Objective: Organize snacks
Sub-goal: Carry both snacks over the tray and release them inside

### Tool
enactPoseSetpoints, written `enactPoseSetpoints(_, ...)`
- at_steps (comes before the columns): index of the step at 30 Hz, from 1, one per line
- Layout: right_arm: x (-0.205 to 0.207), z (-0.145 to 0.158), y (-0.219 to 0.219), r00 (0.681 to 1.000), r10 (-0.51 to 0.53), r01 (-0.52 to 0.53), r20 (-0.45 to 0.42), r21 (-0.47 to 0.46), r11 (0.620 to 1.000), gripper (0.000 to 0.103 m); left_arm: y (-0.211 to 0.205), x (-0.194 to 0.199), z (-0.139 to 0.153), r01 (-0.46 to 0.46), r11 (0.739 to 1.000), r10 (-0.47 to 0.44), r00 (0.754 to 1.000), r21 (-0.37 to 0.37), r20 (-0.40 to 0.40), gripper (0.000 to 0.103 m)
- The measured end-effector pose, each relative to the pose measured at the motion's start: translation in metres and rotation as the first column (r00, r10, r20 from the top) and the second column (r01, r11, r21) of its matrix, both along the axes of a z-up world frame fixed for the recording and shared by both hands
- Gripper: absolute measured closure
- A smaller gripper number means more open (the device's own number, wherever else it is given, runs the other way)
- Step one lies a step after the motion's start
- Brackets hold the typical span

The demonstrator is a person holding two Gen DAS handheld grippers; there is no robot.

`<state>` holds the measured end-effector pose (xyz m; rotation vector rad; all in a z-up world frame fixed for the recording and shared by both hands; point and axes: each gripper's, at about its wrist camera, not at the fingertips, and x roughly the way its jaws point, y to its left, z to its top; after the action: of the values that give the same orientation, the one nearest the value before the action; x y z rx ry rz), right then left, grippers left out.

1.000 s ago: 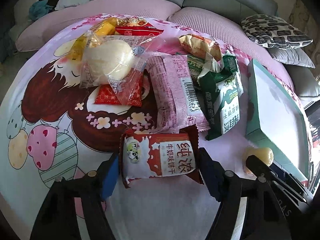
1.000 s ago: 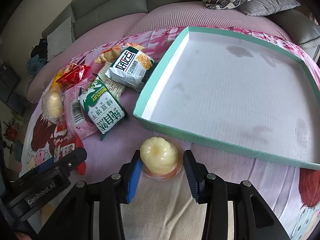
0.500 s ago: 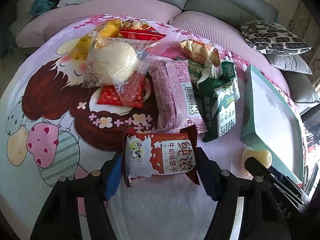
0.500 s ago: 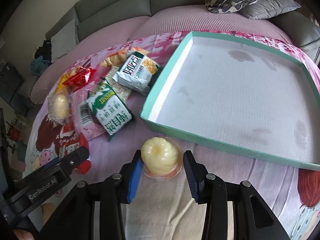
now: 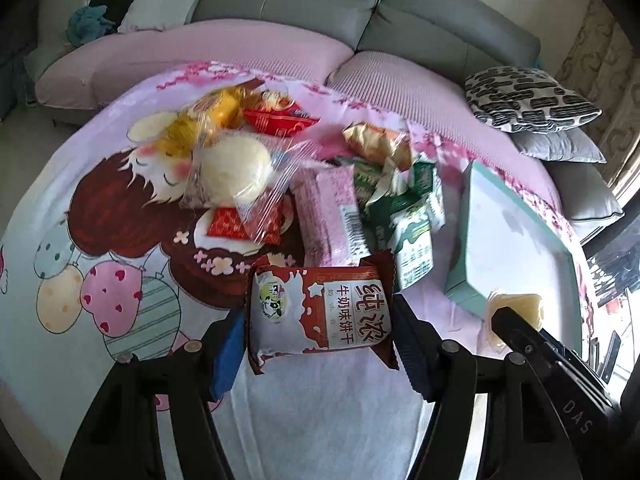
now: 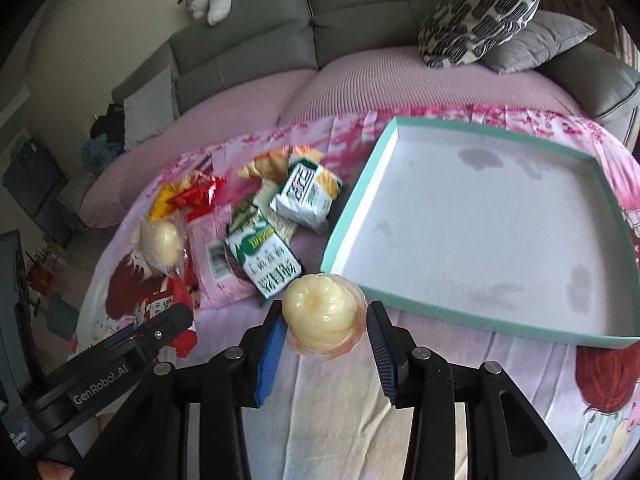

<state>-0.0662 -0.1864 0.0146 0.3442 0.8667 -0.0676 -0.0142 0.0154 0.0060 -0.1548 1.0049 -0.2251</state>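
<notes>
Both grippers are loaded at once, which reads as a plan to carry two snacks together to the one container. The left gripper (image 5: 316,338) has its jaws about half apart and pressed on the two ends of a red-and-white biscuit packet (image 5: 320,312); the packet is wide, so the jaws stand fairly far apart around it, and it hangs between them with the printed face up, clear of the cloth-covered table (image 5: 120,280) as far as I can judge. The right gripper (image 6: 322,334) is nearly closed, its blue pads (image 6: 269,346) clamped on the rim of a clear cup holding a pale yellow jelly (image 6: 320,310), dome upward so the contents should stay put. Just ahead and to the right of that gripper lies the teal-edged tray (image 6: 440,312), white inside with nothing in it. Ahead and to the left of it, the remaining snacks (image 6: 256,244) are heaped in a loose pile, with the other gripper's body near its lower left.
</notes>
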Motion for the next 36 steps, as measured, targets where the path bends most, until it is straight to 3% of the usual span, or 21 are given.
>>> enactPoseSetpoints(8, -0.001, 0.011, -0.04, 0.992, -0.111, 0.112, 0.063, -0.014, 0.994, 0.06, -0.021, 0.007, 0.017, 0.011, 1.0, -0.011, 0.998, 0.007, 0.058, 0.034)
enactPoseSetpoints(17, -0.001, 0.006, -0.114, 0.943, -0.323, 0.325, 0.078, -0.014, 0.946, 0.06, -0.096, 0.023, 0.046, 0.164, 0.986, -0.168, 0.972, 0.033, 0.164, 0.034)
enactPoseSetpoints(26, -0.01, -0.01, -0.162, 0.894, -0.444, 0.444, 0.061, 0.026, 0.896, 0.059, -0.179, 0.045, 0.03, 0.315, 0.946, -0.323, 0.93, 0.073, 0.175, 0.034)
enactPoseSetpoints(36, -0.011, -0.026, -0.18, 0.877, -0.479, 0.478, 0.036, 0.041, 0.877, 0.059, -0.217, 0.069, 0.008, 0.351, 0.929, -0.367, 0.914, 0.116, 0.173, 0.034)
